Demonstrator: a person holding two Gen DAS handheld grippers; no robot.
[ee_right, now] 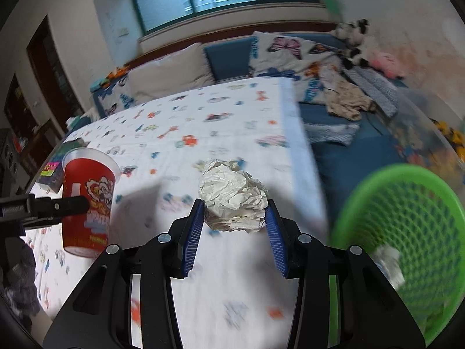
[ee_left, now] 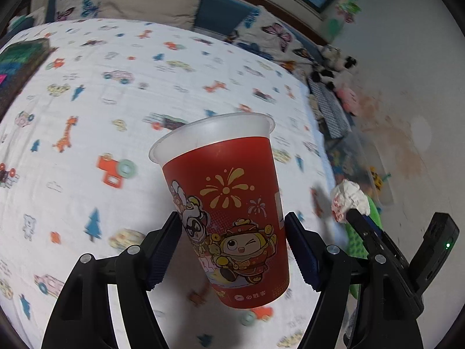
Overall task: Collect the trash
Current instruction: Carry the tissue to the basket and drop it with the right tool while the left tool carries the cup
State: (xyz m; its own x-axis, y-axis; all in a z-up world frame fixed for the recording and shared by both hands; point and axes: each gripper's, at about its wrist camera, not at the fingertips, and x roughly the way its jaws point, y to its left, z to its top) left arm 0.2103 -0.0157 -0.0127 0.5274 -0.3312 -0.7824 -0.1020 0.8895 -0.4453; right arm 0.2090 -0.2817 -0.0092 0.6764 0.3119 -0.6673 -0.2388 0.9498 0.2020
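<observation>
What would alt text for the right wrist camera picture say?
The right gripper holds a crumpled paper ball above a patterned bedsheet, with a green mesh basket at right. At left, the other gripper holds a red cup.

Paper ball in our right gripper

At frame centre our right gripper (ee_right: 234, 226) clamped a crumpled paper ball (ee_right: 232, 195); a green basket (ee_right: 407, 218) sat lower right.

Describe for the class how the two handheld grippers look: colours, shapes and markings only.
Left gripper and right gripper match: black angular plastic frames, silver round bolts at the joints, and flat blue ribbed finger pads. Beside the right one sits a black module with a green light.
</observation>
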